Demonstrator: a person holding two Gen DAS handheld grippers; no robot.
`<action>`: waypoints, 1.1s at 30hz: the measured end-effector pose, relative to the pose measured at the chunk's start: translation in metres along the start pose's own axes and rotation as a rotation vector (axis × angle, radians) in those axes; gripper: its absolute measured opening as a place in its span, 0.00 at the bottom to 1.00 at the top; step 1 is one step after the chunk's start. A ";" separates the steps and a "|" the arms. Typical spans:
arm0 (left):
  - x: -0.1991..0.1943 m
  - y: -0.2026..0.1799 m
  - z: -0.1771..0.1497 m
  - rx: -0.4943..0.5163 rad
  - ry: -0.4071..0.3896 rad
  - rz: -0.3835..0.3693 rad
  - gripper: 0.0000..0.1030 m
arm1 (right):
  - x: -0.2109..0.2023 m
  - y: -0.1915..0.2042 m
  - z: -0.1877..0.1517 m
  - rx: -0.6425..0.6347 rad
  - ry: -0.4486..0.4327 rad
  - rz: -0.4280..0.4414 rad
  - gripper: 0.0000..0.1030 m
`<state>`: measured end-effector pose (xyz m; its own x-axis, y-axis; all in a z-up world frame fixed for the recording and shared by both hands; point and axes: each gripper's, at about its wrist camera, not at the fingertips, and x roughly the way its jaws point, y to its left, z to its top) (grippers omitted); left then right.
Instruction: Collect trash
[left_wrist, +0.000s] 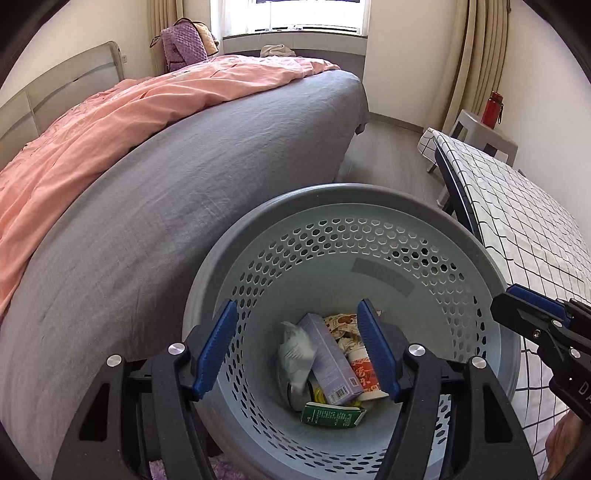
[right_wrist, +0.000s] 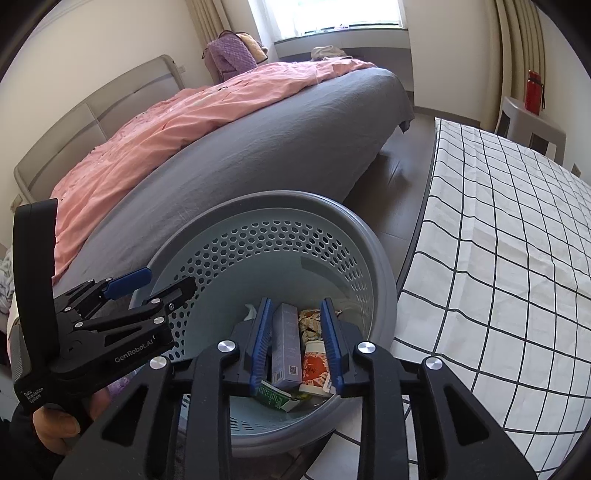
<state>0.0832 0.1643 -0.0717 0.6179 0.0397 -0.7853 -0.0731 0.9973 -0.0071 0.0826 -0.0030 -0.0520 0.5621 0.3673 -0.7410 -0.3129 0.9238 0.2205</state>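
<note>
- Both grippers tilt steeply down over the mouth of a grey perforated bin, side by side.
- Left gripper: jaws stand wide apart, nothing between the pads; a hand grips its handle from below.
- Right gripper: jaws parted more narrowly, pads pressing on nothing.
- Trash lies at the bin's bottom: a lavender carton, a green carton, a red-and-white paper cup, a white crumpled wrapper.
- Bin stands on the floor between a bed with grey sheet and a checked cover.
</note>
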 end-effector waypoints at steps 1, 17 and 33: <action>0.000 0.001 0.000 -0.002 -0.001 0.002 0.65 | 0.000 0.000 0.000 0.000 0.000 -0.001 0.30; -0.006 0.000 -0.003 -0.004 -0.005 0.020 0.75 | -0.001 0.001 -0.005 -0.005 -0.009 -0.024 0.41; -0.012 0.004 -0.004 -0.025 -0.016 0.030 0.80 | -0.010 0.001 -0.007 -0.025 -0.045 -0.066 0.76</action>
<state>0.0725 0.1672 -0.0641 0.6275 0.0704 -0.7754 -0.1107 0.9939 0.0007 0.0713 -0.0062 -0.0488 0.6158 0.3105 -0.7241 -0.2924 0.9435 0.1559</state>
